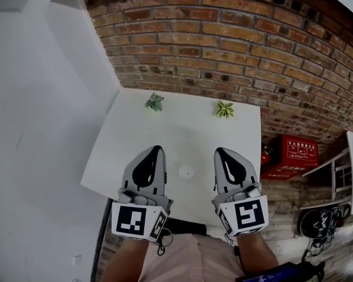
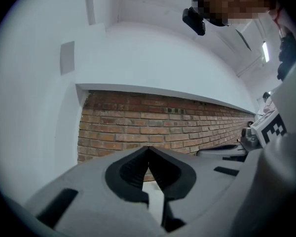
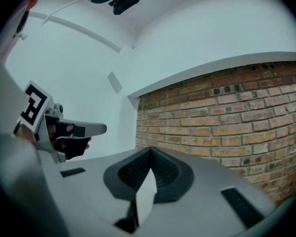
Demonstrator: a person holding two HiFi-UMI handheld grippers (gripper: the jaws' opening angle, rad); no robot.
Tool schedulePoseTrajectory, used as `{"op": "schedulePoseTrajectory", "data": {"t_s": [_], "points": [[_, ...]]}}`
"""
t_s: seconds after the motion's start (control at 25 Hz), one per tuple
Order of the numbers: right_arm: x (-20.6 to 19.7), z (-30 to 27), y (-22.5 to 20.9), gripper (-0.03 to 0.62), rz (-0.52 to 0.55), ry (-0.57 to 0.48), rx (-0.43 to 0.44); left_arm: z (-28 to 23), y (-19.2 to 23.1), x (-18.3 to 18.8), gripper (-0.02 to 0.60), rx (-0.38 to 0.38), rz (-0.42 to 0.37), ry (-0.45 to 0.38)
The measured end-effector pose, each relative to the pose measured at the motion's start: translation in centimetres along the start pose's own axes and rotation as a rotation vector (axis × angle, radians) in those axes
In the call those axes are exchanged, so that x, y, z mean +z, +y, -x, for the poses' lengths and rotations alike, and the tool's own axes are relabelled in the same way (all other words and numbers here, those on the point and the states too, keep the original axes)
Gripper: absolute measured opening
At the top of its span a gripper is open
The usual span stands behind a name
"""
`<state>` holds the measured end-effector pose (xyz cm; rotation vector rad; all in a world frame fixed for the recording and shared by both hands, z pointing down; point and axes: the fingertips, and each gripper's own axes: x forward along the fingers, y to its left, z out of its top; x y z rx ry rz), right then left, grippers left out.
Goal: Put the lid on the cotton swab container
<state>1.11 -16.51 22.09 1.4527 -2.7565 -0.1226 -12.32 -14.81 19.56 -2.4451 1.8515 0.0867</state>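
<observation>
The left tool (image 1: 157,150) and right tool (image 1: 219,151) are pressed together, empty. On the tabletop (image 1: 182,128) between them sits 1 small white container (image 1: 186,172); no loose lid shows, so the task looks finished.

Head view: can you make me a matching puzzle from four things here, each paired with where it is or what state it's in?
1 left gripper
2 round white container
3 red box
4 yellowish plant

A at the far edge of the table
B beside the table, against the brick wall
C shut, holding nothing
D on the table's near half

Pairs: 1-C, 2-D, 3-B, 4-A
</observation>
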Motion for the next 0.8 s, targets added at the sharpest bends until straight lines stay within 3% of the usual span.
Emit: {"op": "schedulePoseTrajectory", "data": {"t_s": [0.8], "points": [[-0.12,0.1,1.09,0.004,-0.006,0.0,0.021,0.87,-0.17,-0.88,-0.002,-0.01,0.007,0.027]]}}
